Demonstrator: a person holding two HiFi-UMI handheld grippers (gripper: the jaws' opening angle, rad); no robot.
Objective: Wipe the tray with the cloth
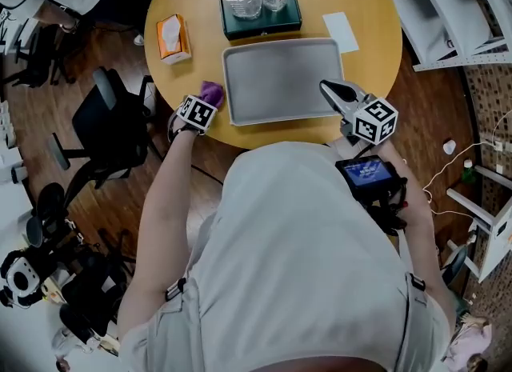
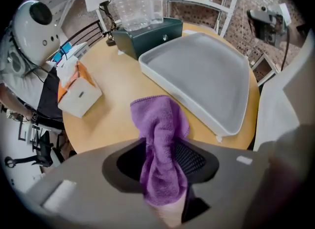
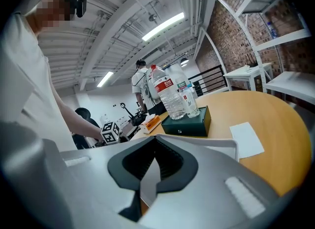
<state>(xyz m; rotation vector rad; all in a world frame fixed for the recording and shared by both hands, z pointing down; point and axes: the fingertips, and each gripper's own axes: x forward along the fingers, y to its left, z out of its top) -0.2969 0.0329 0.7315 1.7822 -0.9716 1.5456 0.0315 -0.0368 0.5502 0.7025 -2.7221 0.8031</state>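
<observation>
A grey tray (image 1: pixel 280 82) (image 2: pixel 197 75) lies on the round wooden table. The purple cloth (image 1: pixel 211 92) (image 2: pixel 160 124) is bunched on the table just left of the tray's near left corner. My left gripper (image 1: pixel 200 110) (image 2: pixel 162 159) points straight down over it; the cloth runs up between the jaws, which stand apart with dark space beside it, so the gripper is open. My right gripper (image 1: pixel 330 88) (image 3: pixel 147 183) is shut on nothing, its tips at the tray's near right edge (image 3: pixel 216 147).
An orange and white tissue box (image 1: pixel 173 38) (image 2: pixel 78 92) stands left of the tray. A dark green box (image 1: pixel 261 12) (image 3: pixel 189 122) with two water bottles sits behind it. A white paper (image 1: pixel 342 30) (image 3: pixel 247 139) lies at the back right. An office chair (image 1: pixel 96 122) stands left of the table.
</observation>
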